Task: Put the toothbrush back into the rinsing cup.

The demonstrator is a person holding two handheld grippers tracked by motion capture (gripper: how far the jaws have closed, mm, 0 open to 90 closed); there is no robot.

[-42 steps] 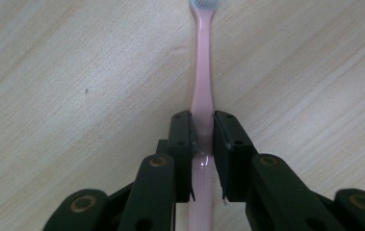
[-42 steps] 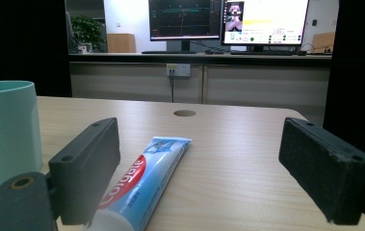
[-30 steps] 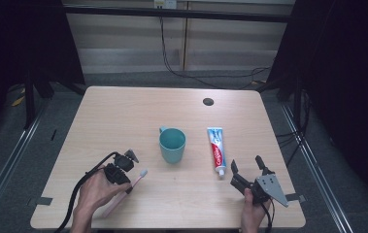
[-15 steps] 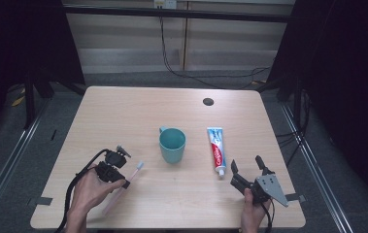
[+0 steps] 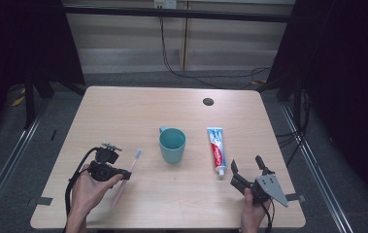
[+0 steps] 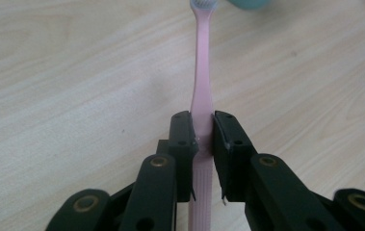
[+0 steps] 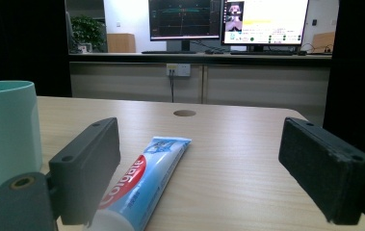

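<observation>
My left gripper (image 5: 123, 174) is shut on the handle of a pink toothbrush (image 5: 134, 162), held just above the table left of the teal cup (image 5: 172, 144). In the left gripper view the gripper (image 6: 202, 122) pinches the toothbrush (image 6: 202, 72) by its handle, with the bristle head pointing at the cup (image 6: 250, 4). A toothpaste tube (image 5: 216, 149) lies flat to the right of the cup. My right gripper (image 5: 245, 162) stands open near the front right, just behind the tube's cap end. In its own view the open gripper (image 7: 204, 159) frames the toothpaste (image 7: 144, 178), with the cup (image 7: 6, 130) at the left.
The wooden table (image 5: 123, 111) has a round cable hole (image 5: 208, 101) at the back right. Dark frame posts and cables stand beyond the far edge. A desk with monitors (image 7: 228, 24) sits past the table.
The left hand has drifted a little to the left and risen, lifting the toothbrush off the table with its head toward the cup. The right gripper has stayed put.
</observation>
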